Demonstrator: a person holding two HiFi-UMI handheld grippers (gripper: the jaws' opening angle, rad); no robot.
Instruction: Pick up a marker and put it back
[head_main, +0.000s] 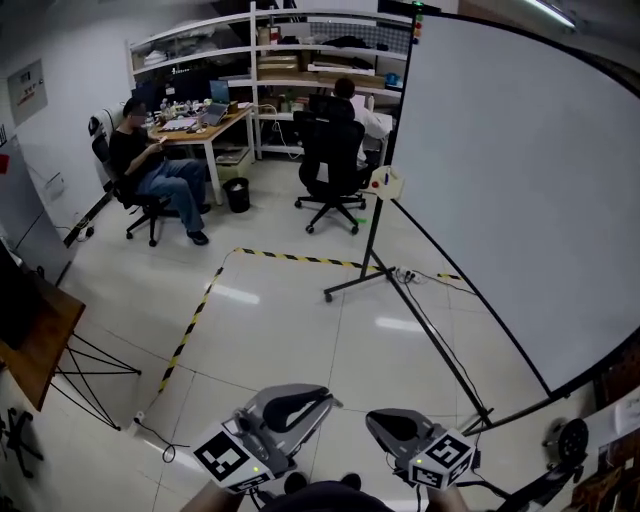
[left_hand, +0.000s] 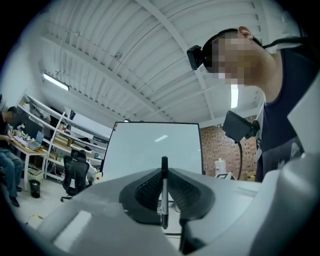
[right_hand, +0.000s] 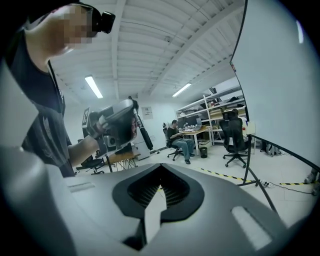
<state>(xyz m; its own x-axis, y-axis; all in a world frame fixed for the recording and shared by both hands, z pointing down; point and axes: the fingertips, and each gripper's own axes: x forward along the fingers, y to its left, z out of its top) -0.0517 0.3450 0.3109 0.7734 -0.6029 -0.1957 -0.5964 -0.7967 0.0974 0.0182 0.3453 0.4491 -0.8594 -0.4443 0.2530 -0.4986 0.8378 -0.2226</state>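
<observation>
Both grippers are low in the head view, side by side and close together, noses pointing away from the body. The left gripper (head_main: 318, 400) has its jaws clamped on a marker (left_hand: 164, 192), which stands upright between the pads with its dark cap poking above the tips. The right gripper (head_main: 378, 422) shows its jaw tips meeting with nothing between them. From the right gripper view, the left forearm (right_hand: 80, 149) reaches out bare from a dark sleeve, carrying its gripper at chest height.
</observation>
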